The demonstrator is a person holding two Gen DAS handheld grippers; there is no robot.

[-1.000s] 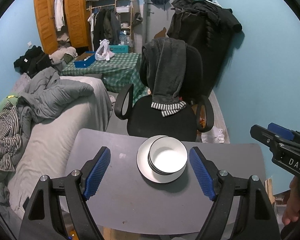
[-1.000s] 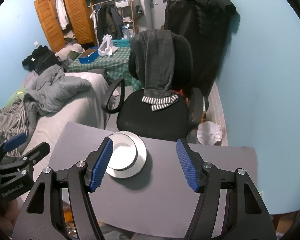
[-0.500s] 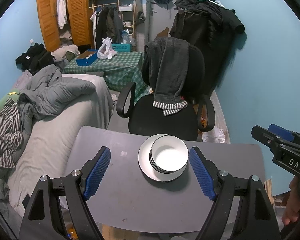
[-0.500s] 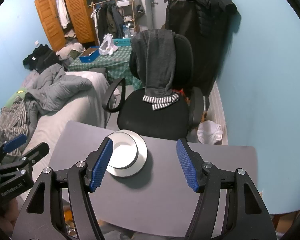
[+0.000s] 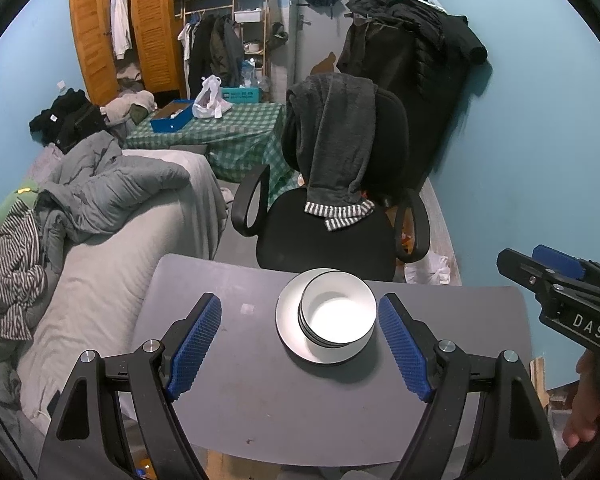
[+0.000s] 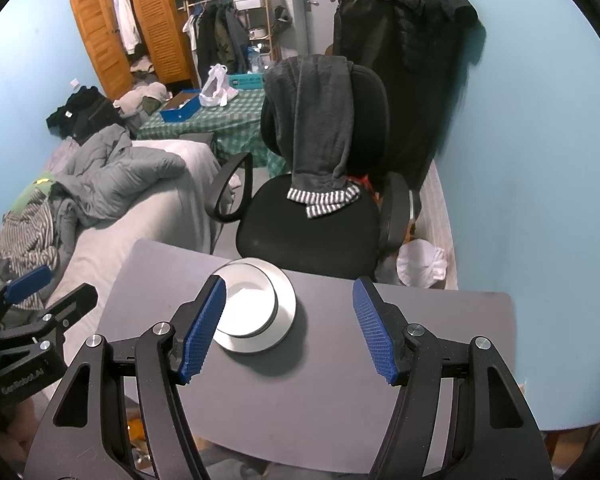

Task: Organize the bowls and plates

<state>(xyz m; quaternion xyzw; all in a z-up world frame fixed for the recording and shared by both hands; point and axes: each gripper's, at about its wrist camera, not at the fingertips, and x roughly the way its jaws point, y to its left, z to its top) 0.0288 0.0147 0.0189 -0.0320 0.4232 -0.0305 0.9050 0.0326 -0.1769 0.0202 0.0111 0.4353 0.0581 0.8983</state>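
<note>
Desk: you had a flat grey rectangular desk (image 5: 260, 408) under both tools, bare apart from the crockery near its far edge, with a black office chair (image 5: 332, 236) just beyond.
Plates: a round white plate stack (image 5: 288, 316) sat on the desk, apparently more than one, though I could not count them.
Bowls: the white nested bowls (image 5: 338, 314) with dark rims stood on the plates, set off-centre toward the right in the left wrist view.
Left tongs: your left tongs (image 5: 300, 344) stood wide open above the desk, blue pads either side of the stack in view, gripping nothing.
Right tongs: your right tongs (image 6: 288, 326) were likewise parted and empty, the stack lying toward their left pad.
Risk: I judged the off-centre bowls could slide or tip if you lifted a plate by one rim; a pinch on a glazed edge could slip, and the stack sat close to the chair-side edge.
Writing: "DAS" showed on the right tool's body in the left view; the left tool's lettering was too blurred to read.
</note>
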